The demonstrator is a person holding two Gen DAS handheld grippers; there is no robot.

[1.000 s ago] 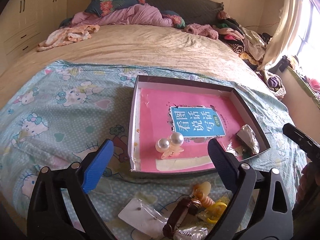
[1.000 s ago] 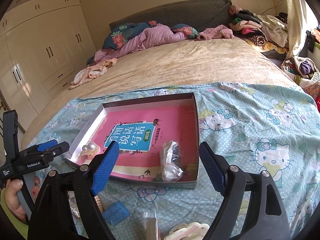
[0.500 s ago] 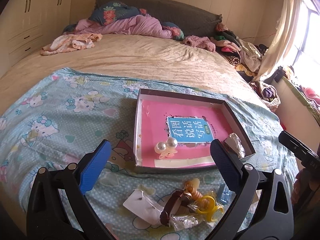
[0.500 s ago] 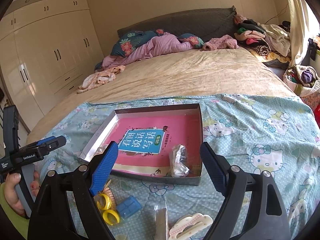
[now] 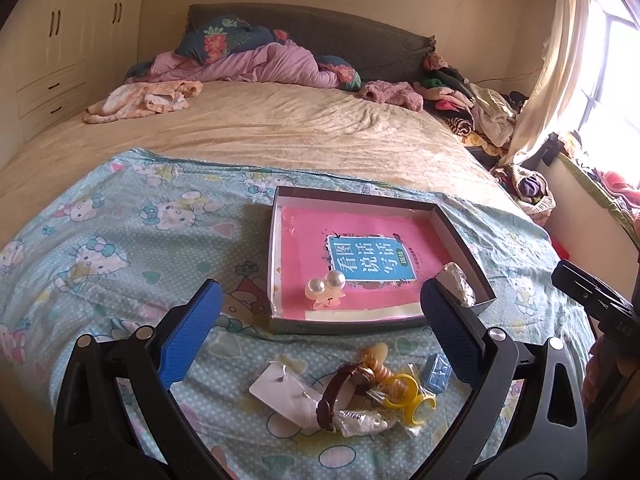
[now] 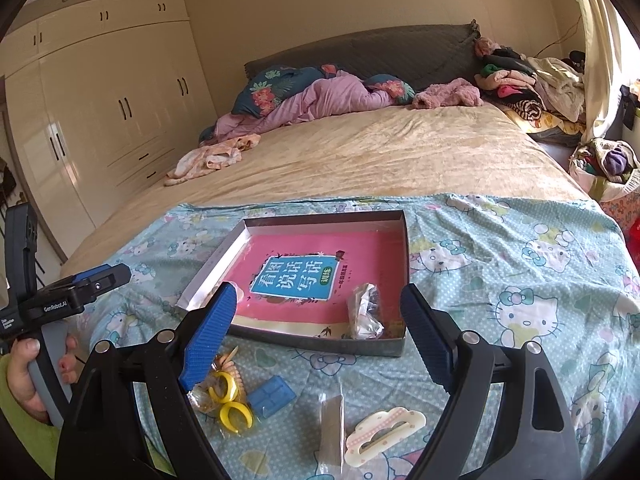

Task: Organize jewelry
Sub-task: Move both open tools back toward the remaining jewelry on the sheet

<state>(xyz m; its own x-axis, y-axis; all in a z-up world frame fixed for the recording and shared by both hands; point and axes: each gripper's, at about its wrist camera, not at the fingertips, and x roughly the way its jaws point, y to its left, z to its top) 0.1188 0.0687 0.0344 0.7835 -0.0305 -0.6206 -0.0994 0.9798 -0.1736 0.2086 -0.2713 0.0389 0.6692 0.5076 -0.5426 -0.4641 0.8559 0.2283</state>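
I hold both tools above the patterned sheet, empty: my left gripper [image 5: 316, 316] and my right gripper [image 6: 316, 328] each have their jaws spread wide with nothing between them. The tray [image 5: 464, 236] lies just ahead of both, already carrying a pearl clip [image 5: 326, 286] and a crinkled plastic packet [image 6: 364, 312]. The loose pile sits below my fingers: yellow rings [image 6: 230, 400], a blue square piece [image 6: 272, 396], a cloud-shaped hair clip [image 6: 384, 428], a brown watch [image 5: 344, 388]. I judge one item should be picked next; I would drop straight down, straddle it alone, and pinch gently so neighbours stay put.
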